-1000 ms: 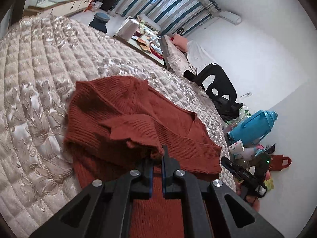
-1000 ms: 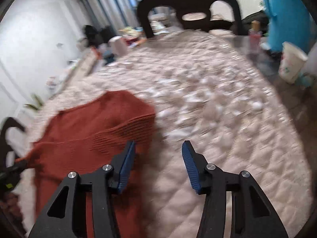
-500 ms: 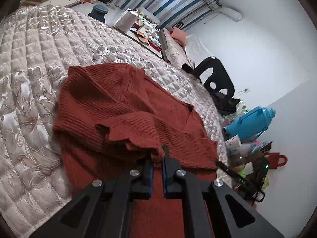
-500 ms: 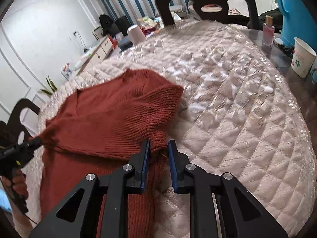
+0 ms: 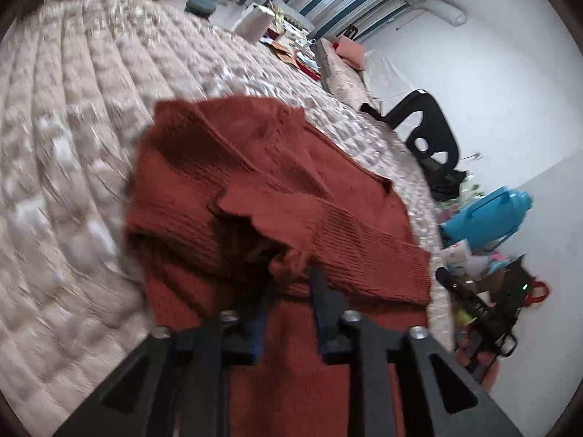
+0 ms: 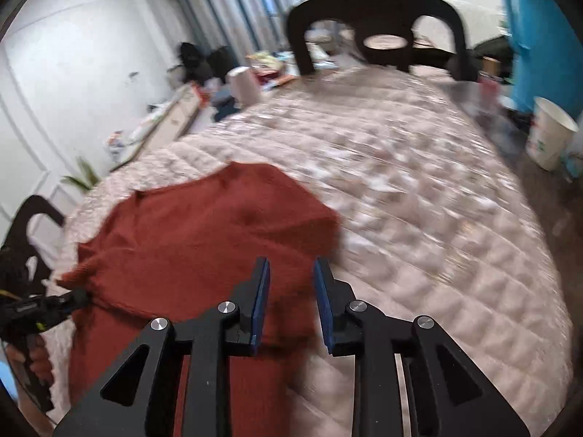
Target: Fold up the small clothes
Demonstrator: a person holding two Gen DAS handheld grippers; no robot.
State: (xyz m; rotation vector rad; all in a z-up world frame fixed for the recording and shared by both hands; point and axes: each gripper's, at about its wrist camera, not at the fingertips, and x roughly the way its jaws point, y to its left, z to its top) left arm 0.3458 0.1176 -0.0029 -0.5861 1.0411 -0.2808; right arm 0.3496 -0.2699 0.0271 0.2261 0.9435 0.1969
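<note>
Both grippers, clamped on the garment's cuffs half a second earlier, are now letting go. The left gripper (image 5: 289,284) is parting its 2 blue-padded jaws, and the rust-red ribbed knit sweater (image 5: 277,196) is slipping free: its bunched cuff (image 5: 288,260) is sitting just at the fingertips, no longer pinched. The right gripper (image 6: 291,280) is likewise widening, its pads standing clear above the sweater's folded sleeve (image 6: 288,313), with knit showing in the gap but not pressed.

The sweater is lying on the pale pink quilted floral bedspread (image 5: 73,138), with both sleeves drawn in across the body. Seen from the right wrist, the sweater (image 6: 204,225) is occupying the near left part of the bedspread (image 6: 437,218), and the left gripper (image 6: 78,296) is appearing at the frame's left edge beside a cuff.

A black curved-back plastic chair (image 6: 375,25) is standing at the far edge, a white paper cup (image 6: 550,133) is sitting at the right, and a blue plastic jug (image 5: 488,218) is standing past the near corner. Both views are blurring with motion.
</note>
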